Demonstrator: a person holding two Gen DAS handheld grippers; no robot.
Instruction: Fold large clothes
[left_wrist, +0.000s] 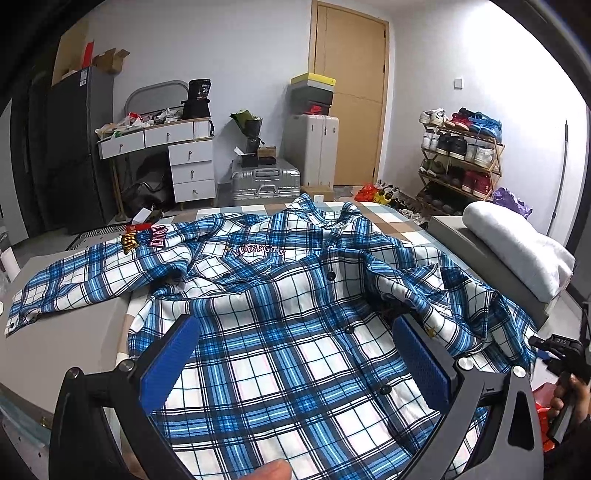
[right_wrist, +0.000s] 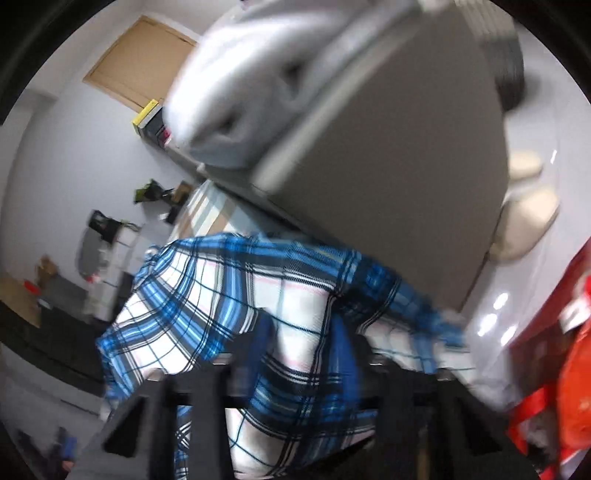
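Your blue checked shirt (left_wrist: 295, 295) lies spread out on the bed (left_wrist: 66, 332), front up, collar at the far end. Your left claw (left_wrist: 295, 354) hangs over its near part, wide open, holding nothing. Your right claw (right_wrist: 301, 347) is at the shirt's right edge, squeezed nearly shut, with a bunch of the cloth pinched between its blue pads (right_wrist: 258, 343).

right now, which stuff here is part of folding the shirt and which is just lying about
Part of the job:
- plaid shirt, spread on the bed
- left gripper, fingers open above the shirt
- right gripper, fingers closed on the shirt's fabric

Just lying about:
- rolled white blanket
- shoe rack
- silver suitcase
- white drawer desk
- stacked shoe boxes
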